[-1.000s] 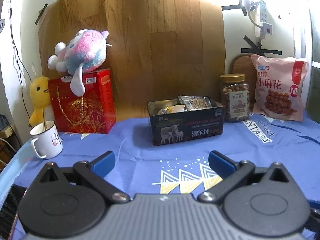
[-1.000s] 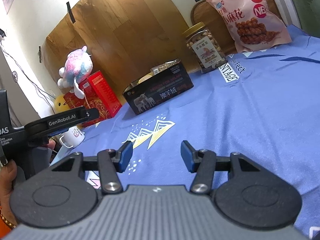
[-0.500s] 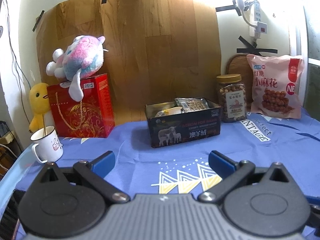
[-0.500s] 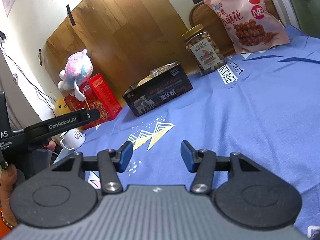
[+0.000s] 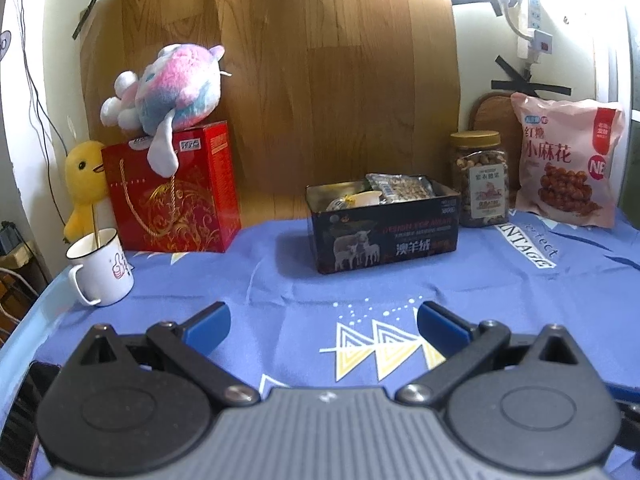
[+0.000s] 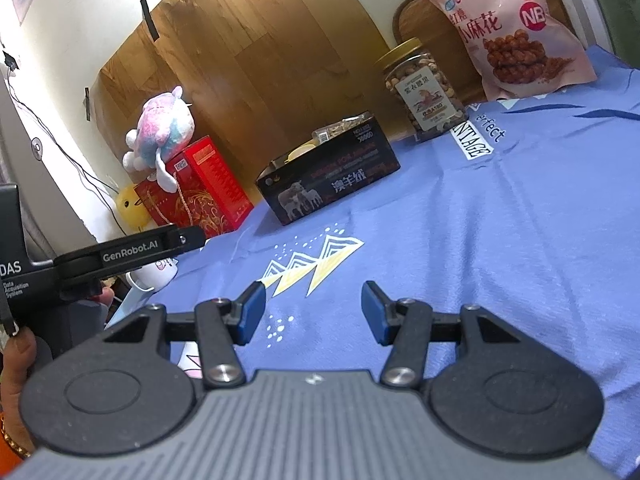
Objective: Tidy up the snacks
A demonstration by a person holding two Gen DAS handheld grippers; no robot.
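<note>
On the blue cloth, dark tin point(image 5: 384, 236) holds seemingly nut packets; both tongs released.

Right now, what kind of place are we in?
Probably a home room: a table under a blue printed cloth, plush toys on a red gift box, and a power strip on the wall.

Left tongs point(image 5: 322, 326) and right tongs point(image 6: 312, 312) both gape empty, tilted slightly downward, side by side
</note>
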